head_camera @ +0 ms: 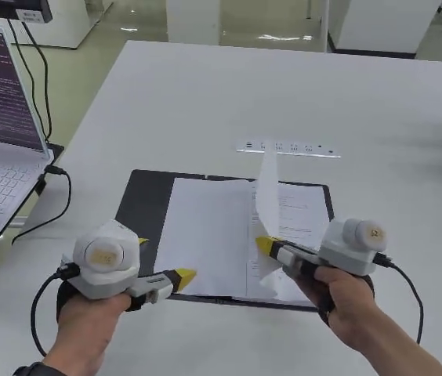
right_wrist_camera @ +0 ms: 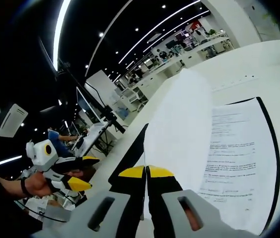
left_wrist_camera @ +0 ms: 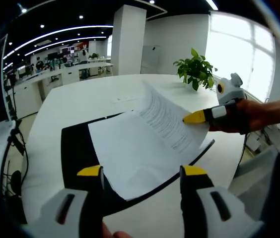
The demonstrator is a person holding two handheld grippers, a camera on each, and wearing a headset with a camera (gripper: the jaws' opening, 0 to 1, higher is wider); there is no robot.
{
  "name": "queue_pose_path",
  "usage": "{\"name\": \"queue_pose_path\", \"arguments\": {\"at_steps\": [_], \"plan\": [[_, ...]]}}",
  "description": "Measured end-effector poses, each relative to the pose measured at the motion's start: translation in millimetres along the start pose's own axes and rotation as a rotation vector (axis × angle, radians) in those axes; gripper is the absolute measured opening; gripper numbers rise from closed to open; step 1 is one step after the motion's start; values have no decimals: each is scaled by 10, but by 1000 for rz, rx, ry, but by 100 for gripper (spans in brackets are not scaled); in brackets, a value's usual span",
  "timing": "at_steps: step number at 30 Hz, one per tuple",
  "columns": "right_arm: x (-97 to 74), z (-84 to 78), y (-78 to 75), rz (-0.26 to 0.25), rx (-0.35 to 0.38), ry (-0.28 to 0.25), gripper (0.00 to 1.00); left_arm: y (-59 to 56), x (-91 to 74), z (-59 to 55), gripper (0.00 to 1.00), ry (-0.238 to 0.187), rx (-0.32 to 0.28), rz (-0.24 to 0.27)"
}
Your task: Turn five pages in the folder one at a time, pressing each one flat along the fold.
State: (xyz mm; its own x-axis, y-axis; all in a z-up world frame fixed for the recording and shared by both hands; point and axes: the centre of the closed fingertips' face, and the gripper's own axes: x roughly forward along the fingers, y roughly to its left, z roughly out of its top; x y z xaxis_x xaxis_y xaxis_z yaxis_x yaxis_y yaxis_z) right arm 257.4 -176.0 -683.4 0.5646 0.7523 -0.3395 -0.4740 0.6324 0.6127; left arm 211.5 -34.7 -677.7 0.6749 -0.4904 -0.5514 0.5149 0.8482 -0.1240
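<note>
A black folder [head_camera: 139,211] lies open on the white table, with blank white pages on its left half and a printed page [head_camera: 303,215] on its right. My right gripper [head_camera: 266,247] is shut on the lower edge of one page [head_camera: 266,196], which stands up over the fold. That lifted page [right_wrist_camera: 179,134] rises between the right gripper's yellow fingertips [right_wrist_camera: 132,172]. My left gripper [head_camera: 182,276] hovers open at the folder's lower left edge, touching nothing. The lifted page [left_wrist_camera: 165,124] and the right gripper [left_wrist_camera: 197,117] also show in the left gripper view.
An open laptop [head_camera: 1,149] sits at the table's left edge, with cables [head_camera: 52,211] running beside the folder. A white power strip [head_camera: 288,148] lies just beyond the folder. A potted plant [left_wrist_camera: 195,72] stands at the far right corner.
</note>
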Motion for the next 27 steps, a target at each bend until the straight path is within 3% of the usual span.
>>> {"name": "queue_pose_path", "arguments": {"at_steps": [12, 20, 27], "plan": [[248, -74, 236, 27, -16, 31, 0, 214, -263, -77, 65, -6, -9, 16], [425, -135, 385, 46, -16, 50, 0, 390, -451, -204, 67, -4, -36, 38], [587, -145, 460, 57, -17, 65, 0, 461, -599, -215, 68, -13, -55, 57]]}}
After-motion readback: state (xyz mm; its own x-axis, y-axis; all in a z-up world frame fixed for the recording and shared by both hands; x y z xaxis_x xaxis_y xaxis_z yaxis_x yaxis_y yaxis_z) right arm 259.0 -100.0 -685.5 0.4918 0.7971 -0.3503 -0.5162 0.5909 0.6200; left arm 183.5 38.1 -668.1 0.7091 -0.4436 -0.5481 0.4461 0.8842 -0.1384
